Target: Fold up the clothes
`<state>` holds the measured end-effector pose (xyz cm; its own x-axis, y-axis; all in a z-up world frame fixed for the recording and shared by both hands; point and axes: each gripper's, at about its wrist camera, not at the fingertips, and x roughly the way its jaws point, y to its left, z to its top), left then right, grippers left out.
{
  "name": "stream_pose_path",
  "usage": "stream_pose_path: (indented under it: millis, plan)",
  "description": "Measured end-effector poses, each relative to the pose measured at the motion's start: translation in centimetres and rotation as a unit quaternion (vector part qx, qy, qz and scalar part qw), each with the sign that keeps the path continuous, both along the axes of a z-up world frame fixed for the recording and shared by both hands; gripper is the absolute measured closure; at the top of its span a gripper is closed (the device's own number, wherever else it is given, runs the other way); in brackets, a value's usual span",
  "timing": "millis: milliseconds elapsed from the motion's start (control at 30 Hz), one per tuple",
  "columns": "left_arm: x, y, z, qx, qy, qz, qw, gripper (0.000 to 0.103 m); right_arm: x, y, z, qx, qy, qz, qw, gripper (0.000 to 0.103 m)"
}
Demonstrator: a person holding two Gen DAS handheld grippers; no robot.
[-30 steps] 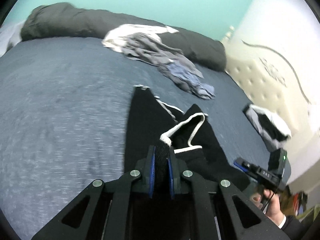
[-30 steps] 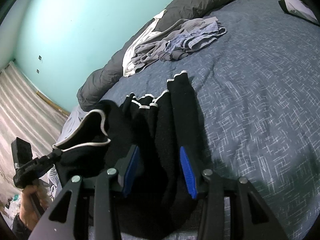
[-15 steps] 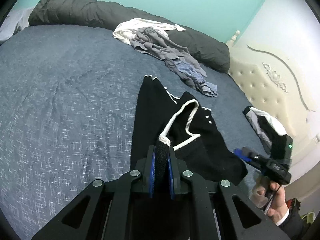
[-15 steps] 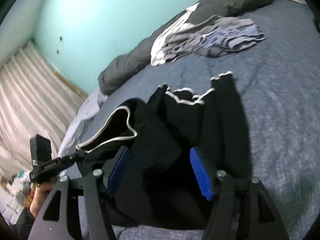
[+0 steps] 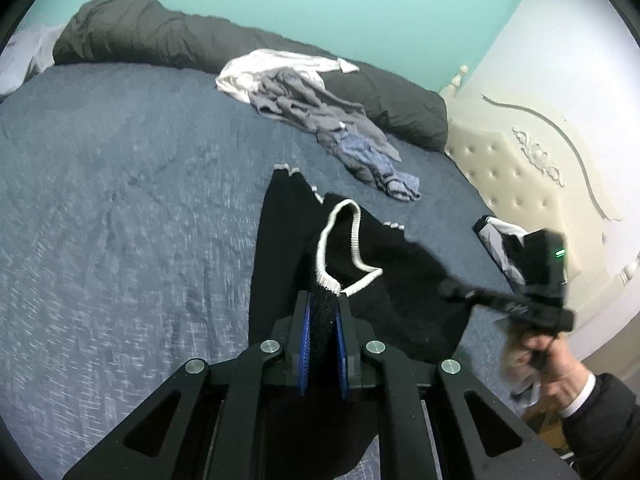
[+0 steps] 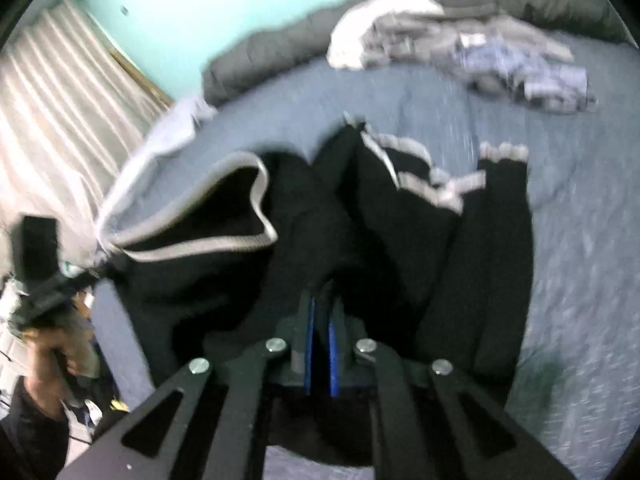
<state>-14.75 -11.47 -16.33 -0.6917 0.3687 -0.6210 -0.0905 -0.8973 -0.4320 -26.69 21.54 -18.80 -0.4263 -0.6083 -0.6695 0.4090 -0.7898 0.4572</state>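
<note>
Here both grippers, left (image 5: 323, 312) and right (image 6: 321, 312), have their jaws clamped on the black sweater (image 5: 400, 264) over the bed (image 5: 120, 200).

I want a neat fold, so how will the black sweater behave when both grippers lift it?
The black sweater looks floppy: it drapes and bunches between the left gripper and the right gripper. Its sleeves trail on the bed, so they will probably dangle. The knit seems thick, so it is unlikely to slip.

black sweater (image 5: 280, 248) | white-trimmed neckline and cuffs | crumpled, near edge lifted | on blue bedspread (image 5: 120, 200)
</note>
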Motion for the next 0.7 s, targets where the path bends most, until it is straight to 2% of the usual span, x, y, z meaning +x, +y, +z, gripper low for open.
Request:
stream_pose_path:
  millis: [333, 700]
  plan:
    - [1.1, -0.4, 7.4, -0.017, 0.056, 0.003, 0.9983, 0.092, 1.7, 1.6, 14.5, 0.027, 0.118, 0.002, 0.993, 0.099]
    - [1.4, -1.2, 19.9, -0.05, 0.132, 0.008, 0.99, 0.092, 4.3, 4.3, 27.7, 0.05, 0.213, -0.025, 0.975, 0.099]
